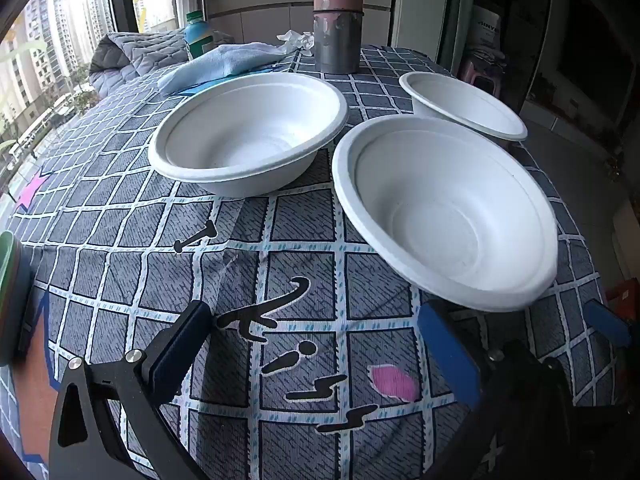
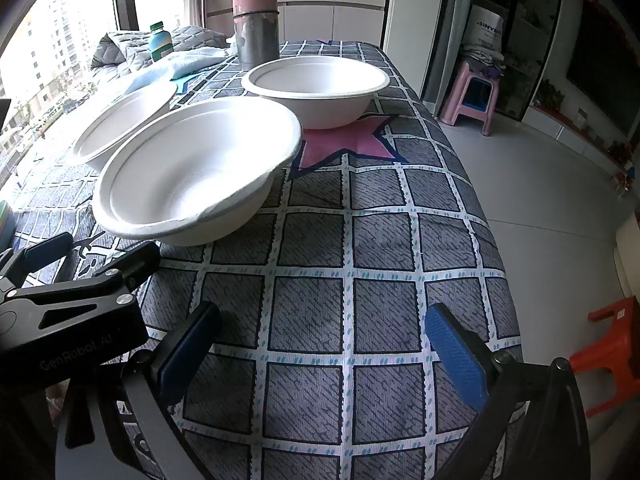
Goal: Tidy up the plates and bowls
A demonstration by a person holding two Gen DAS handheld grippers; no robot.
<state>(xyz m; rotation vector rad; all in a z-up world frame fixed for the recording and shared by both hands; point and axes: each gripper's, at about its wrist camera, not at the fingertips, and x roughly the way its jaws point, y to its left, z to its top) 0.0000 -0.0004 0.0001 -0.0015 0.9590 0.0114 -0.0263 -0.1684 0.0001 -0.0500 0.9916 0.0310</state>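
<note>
Three bowls sat apart on desk: near bowl, mid bowl, far bowl. Left tool and right tool gaped wide, empty, low before near bowl, probably positioned for stacking.

A grey checked tablecloth with white grid lines, printed with a pink star, covers the table. At its far end stands a tall metal cylinder with peeling pink paint. Beside it lie a folded light-blue towel, a blue green-capped bottle and a grey quilted blanket. A pink plastic stool and an orange plastic stool stand on the floor.
</note>
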